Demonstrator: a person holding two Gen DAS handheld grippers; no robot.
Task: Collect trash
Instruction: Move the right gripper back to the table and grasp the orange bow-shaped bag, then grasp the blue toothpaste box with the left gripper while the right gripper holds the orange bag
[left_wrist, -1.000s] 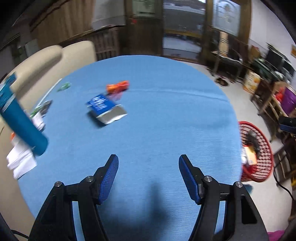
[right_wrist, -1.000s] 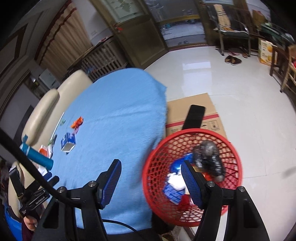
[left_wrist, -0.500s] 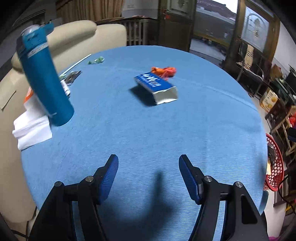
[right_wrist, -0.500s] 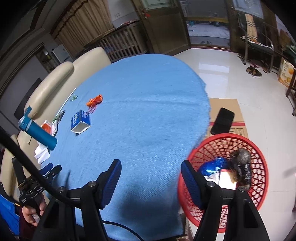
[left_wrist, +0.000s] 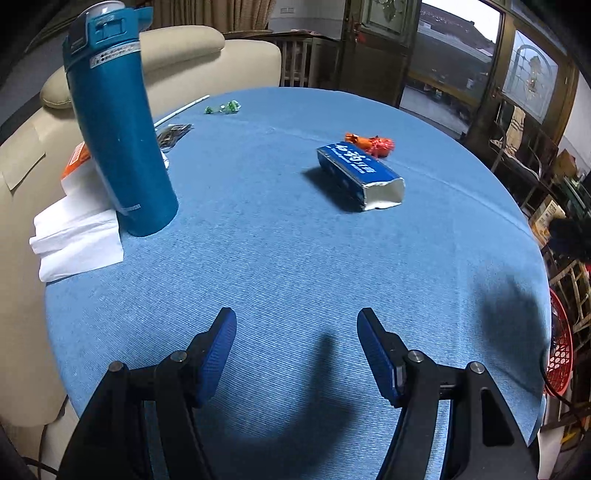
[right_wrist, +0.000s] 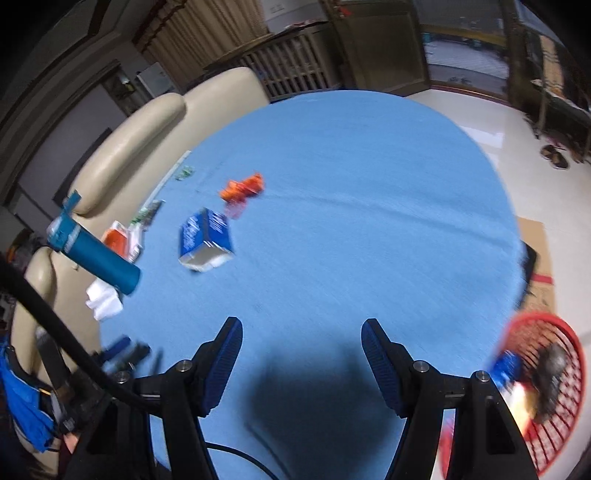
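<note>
Hovering over the blue tabletop, left tongs spread, holding nothing. Right tongs likewise spread, empty. Blue carton lies on its side mid-tabletop, open end toward the cameras; orange wrapper just behind it. Teal bottle upright at left, on white paper. Red basket on the floor, right, with trash inside.

We found white characters printed on side of blue carton on table, too small and skewed to read. Small pale print near base of blue bottle also stayed illegible to us.
</note>
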